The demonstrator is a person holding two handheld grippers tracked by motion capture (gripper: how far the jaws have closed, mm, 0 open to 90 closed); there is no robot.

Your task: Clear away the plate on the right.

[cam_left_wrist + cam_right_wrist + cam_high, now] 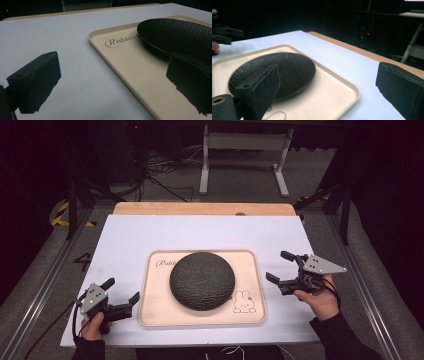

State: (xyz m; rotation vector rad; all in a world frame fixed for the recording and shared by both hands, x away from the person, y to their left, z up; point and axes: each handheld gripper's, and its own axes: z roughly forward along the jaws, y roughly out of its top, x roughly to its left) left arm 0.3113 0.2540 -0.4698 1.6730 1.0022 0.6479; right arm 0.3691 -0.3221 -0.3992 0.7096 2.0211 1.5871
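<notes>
On the white bench (150, 235), a black, textured, round dome-shaped object (202, 280) is lying rounded side up in the middle of a beige rectangular tray (150, 315). Being round, it is showing no long axis. Left gripper (121, 295) and right gripper (278, 266) are flanking the tray, jaws apart and empty. Approach level from both sides, seating the jaws under the rim.

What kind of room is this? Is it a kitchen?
Probably not a kitchen; more likely a lab or workshop. A white table holds a tray with a dark dome, cables trail over the floor, and a metal frame stands behind.
</notes>
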